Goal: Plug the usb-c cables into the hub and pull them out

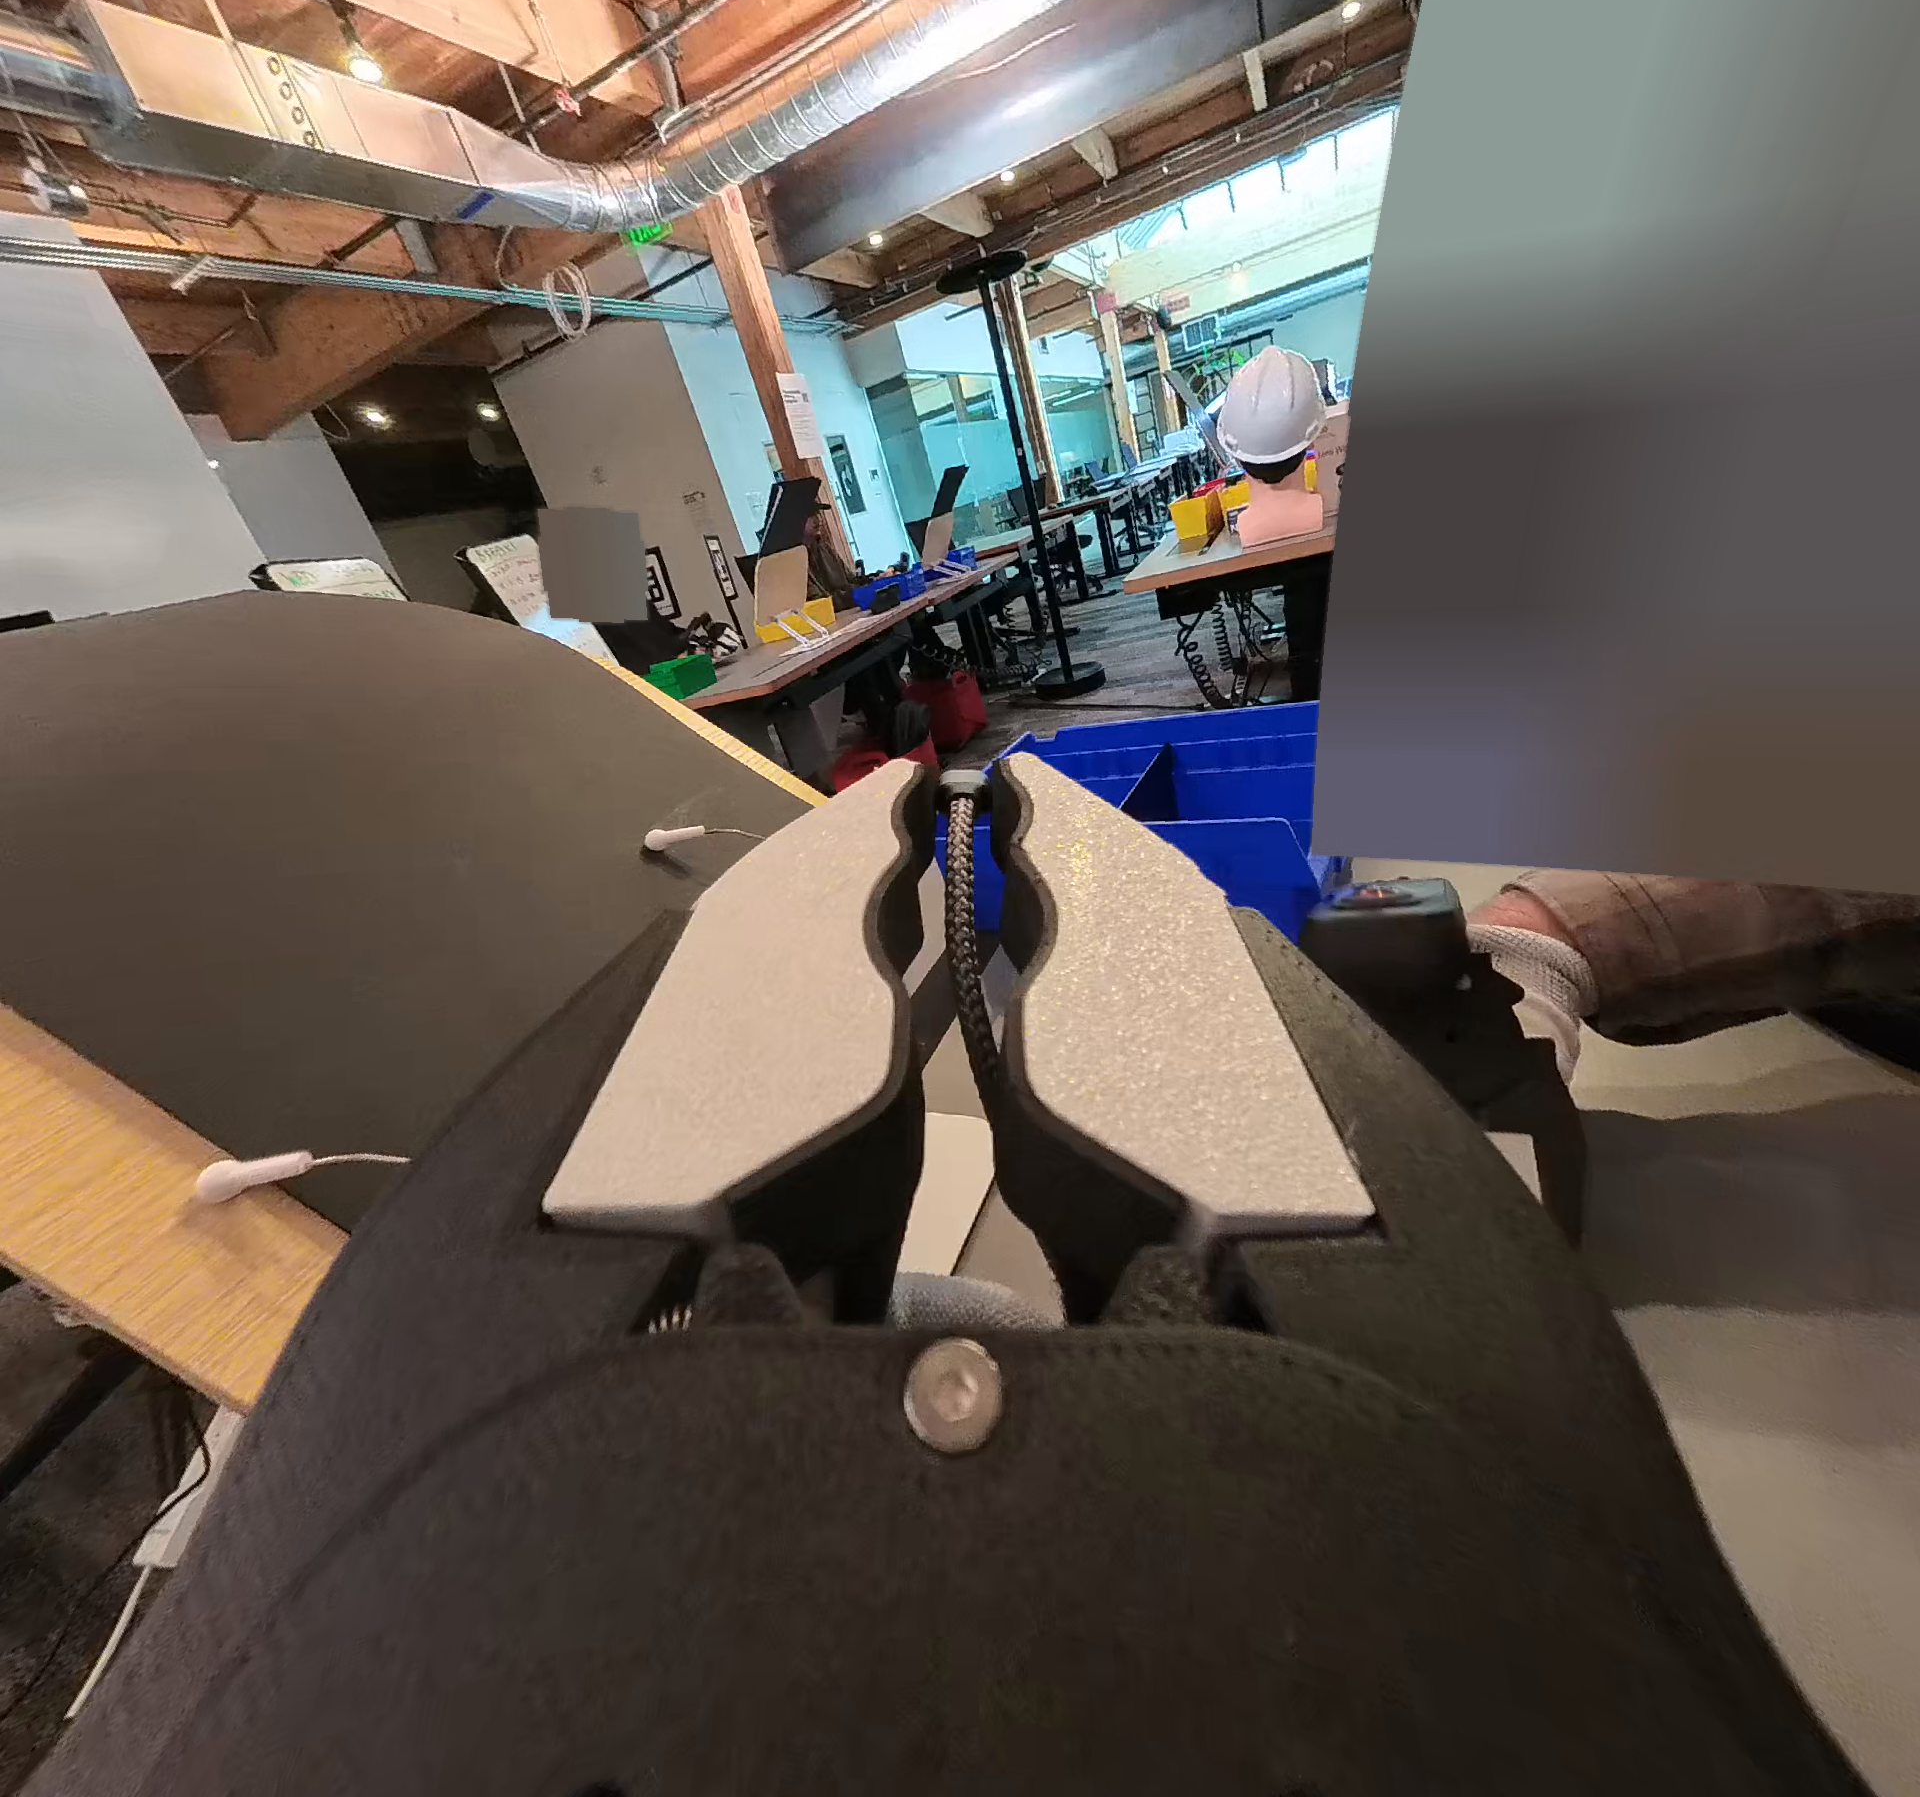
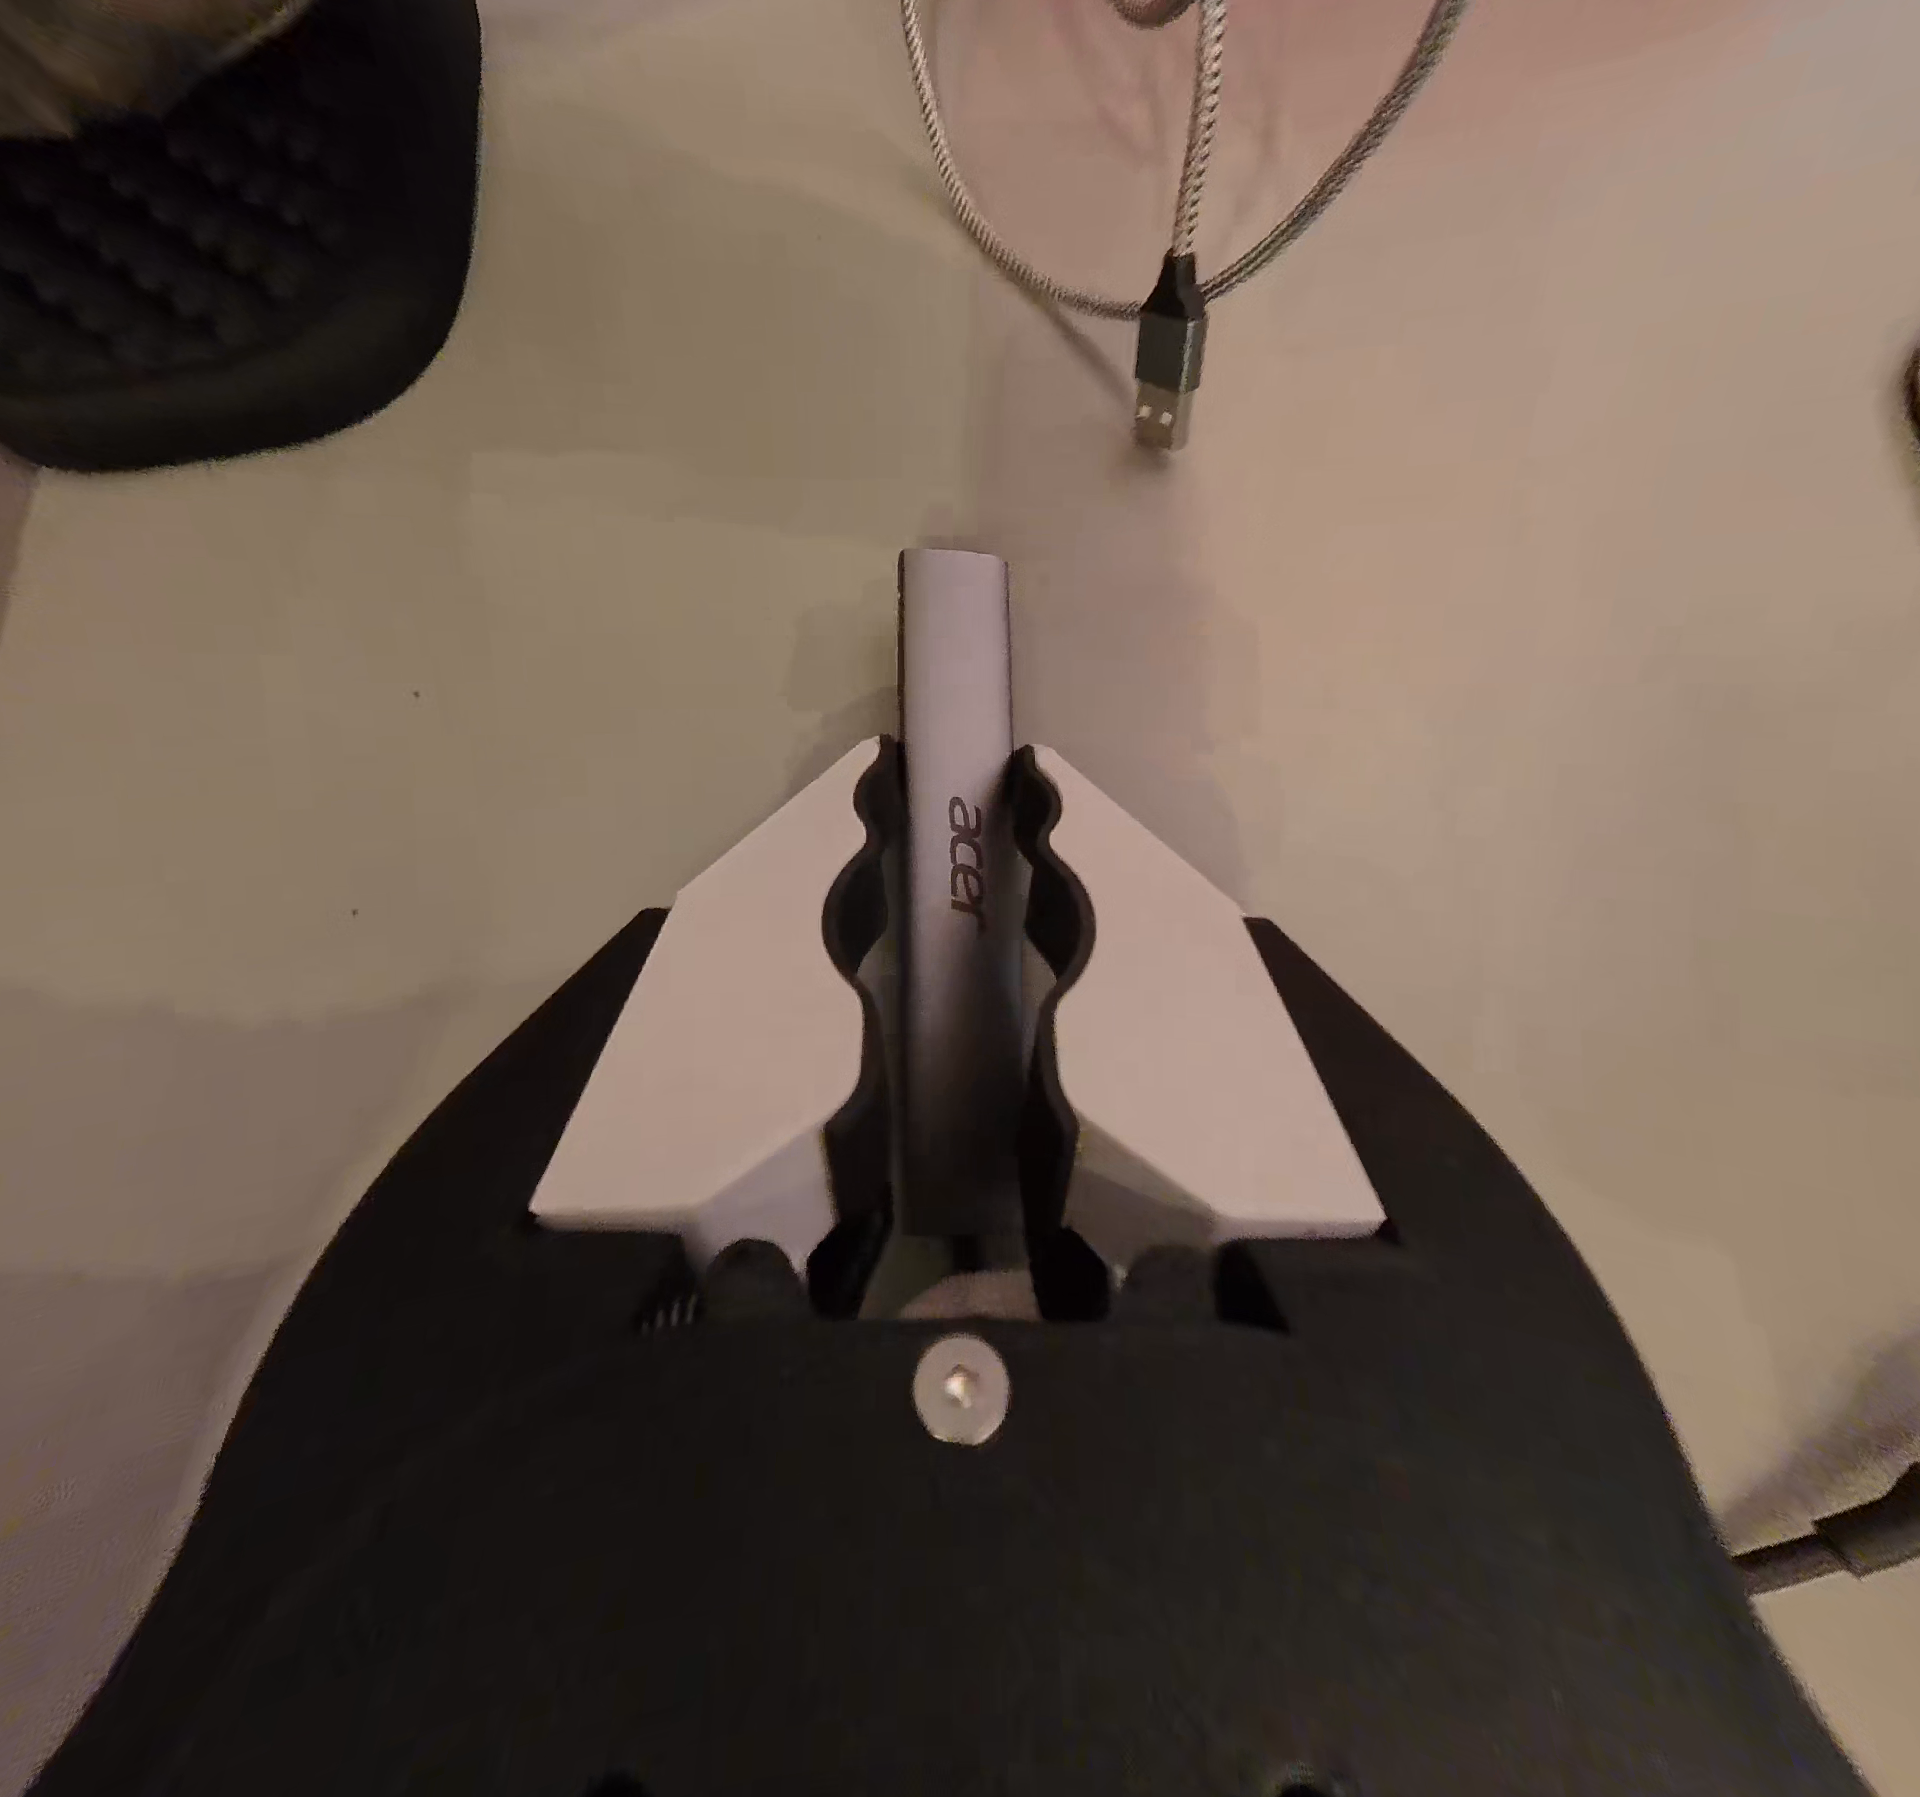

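Left wrist view faces outward across room, right looks down, close on tabletop [image 2: 520, 708]

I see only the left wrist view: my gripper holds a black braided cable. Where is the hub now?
Observer: The hub is clamped upright in the right gripper, above the pale table.
Operator: Is any cable already plugged into its free end?
Observer: No, the end that sticks out past the gripper is bare.
Operator: Are other cables near it?
Observer: Yes, a grey braided cable lies loose on the table beyond the hub, its metal plug pointing towards the gripper.
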Demonstrator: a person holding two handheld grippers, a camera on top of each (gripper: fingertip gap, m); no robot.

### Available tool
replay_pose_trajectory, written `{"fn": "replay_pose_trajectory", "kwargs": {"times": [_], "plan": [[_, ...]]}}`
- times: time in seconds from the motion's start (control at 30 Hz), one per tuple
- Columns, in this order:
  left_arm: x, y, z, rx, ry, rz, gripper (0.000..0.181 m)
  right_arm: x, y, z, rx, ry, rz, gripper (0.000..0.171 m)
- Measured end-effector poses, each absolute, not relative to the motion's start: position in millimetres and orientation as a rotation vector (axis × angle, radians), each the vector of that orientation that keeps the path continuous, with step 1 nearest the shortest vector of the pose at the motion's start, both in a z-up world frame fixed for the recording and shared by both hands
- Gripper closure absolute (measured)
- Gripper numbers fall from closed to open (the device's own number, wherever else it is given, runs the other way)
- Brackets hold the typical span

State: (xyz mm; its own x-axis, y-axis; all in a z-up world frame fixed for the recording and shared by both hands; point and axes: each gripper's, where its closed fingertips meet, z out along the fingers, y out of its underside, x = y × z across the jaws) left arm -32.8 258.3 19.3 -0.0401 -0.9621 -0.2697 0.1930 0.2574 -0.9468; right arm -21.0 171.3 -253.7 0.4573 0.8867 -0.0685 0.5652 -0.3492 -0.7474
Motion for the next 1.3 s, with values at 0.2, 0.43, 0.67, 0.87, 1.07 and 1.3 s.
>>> {"fn": "replay_pose_trajectory", "kwargs": {"times": [0.2,0.43,0.67,0.87,1.07,1.3], "plan": [[-29,262,13,-0.868,1.236,-1.134,0.171,6,183,-253,-2.158,-1.026,0.491,0.152],[-21,260,7,-0.881,1.26,-1.133,0.171,22,181,-264,-2.308,-0.757,0.306,0.152],[-18,256,6,-0.877,1.282,-1.113,0.171,47,158,-253,-2.313,-0.918,0.072,0.138],[-13,253,3,-0.879,1.295,-1.118,0.171,64,136,-258,-2.253,-0.945,-0.178,0.139],[-9,248,2,-0.874,1.313,-1.113,0.171,73,145,-259,-2.094,-0.96,-0.496,0.161],[-6,247,0,-0.876,1.327,-1.109,0.171,74,153,-256,-2.087,-0.967,-0.531,0.164]]}}
